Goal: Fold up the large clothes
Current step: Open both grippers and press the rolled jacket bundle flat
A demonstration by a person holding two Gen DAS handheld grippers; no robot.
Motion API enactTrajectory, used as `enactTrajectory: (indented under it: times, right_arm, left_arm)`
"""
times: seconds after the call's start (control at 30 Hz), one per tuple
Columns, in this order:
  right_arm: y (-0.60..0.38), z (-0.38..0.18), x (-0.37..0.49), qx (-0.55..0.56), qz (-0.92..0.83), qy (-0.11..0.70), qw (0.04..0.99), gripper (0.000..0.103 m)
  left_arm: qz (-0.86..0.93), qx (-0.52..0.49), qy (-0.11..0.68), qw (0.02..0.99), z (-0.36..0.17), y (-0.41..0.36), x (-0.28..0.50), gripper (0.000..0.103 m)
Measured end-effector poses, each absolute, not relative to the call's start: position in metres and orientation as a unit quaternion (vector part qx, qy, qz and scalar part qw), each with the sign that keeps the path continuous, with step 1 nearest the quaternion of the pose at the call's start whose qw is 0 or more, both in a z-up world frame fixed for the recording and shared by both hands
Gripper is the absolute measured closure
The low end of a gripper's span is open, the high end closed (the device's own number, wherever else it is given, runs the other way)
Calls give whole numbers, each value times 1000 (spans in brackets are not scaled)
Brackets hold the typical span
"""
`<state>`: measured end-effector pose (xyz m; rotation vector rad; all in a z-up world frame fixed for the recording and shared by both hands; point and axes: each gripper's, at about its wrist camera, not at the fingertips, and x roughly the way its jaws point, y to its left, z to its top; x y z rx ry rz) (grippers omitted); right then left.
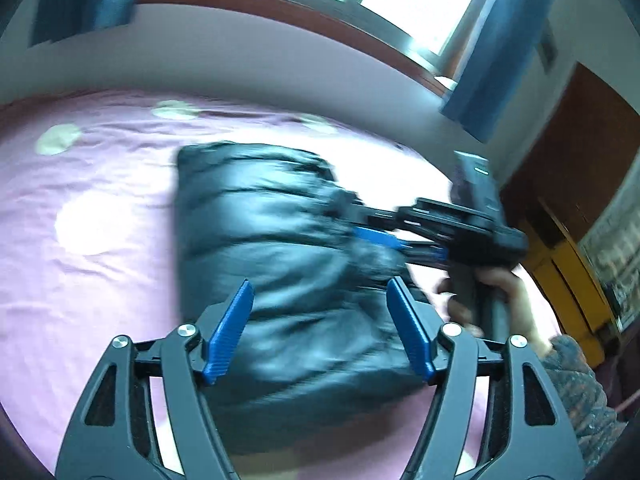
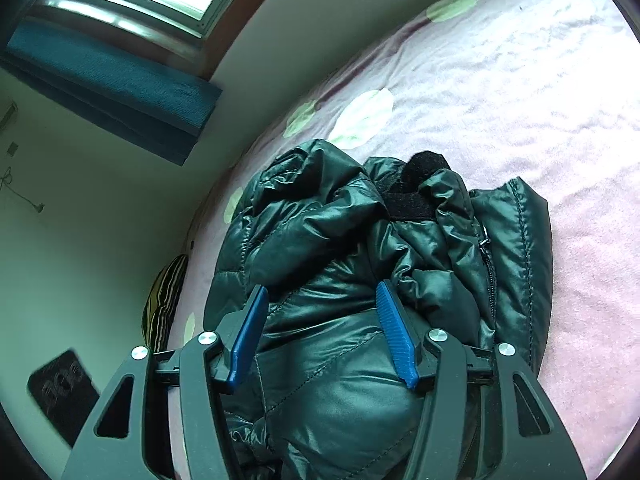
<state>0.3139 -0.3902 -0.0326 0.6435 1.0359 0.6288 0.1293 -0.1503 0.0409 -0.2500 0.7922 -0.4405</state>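
The left gripper (image 1: pixel 320 324) hangs with its jaws apart, nothing between them. Ahead and below it lies the folded dark puffer jacket (image 1: pixel 276 264) on the pink bedsheet (image 1: pixel 100 200). The right gripper (image 2: pixel 320 332) (jaws also spread) reaches over the jacket's rumpled top; whether it touches is unclear.

A dark puffer jacket (image 2: pixel 360 280) of glossy, quilted synthetic cloth, with a matt black fleecy collar lining (image 2: pixel 416 188) and a metal zip (image 2: pixel 486 248), lies on a pink bedsheet (image 2: pixel 520 100) of soft, matt, slightly creased fabric. The right gripper (image 2: pixel 322 332) has matt black plastic arms, ribbed blue plastic pads (image 2: pixel 394 332) and shiny metal pivot pins (image 2: pixel 437 335). Blue curtains (image 2: pixel 120 92) look coarse-woven; the wardrobe (image 1: pixel 572 152) is dark polished wood.
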Motion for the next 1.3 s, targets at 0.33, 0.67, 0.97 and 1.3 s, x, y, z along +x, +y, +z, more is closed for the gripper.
enactTrajectory:
  times: [0.33,0.67,0.97,1.3]
  right_arm:
    - [-378,-8,297,255,283,459,802,31]
    - [-379,3,272,158,195,467,848,25]
    - [-407,-41,273,231,184,499,815,11]
    - [-415,-47,263,237,188,489,818,9]
  left_arm:
    - [-171,-171,430,870,-7,-91,149,24]
    - [-176,-192,431,864,-19,-87,156,21]
    - [-190,-217,434,853,-32,-83,167,13]
    - [-250,-270,454,811,-56,-96,183,9]
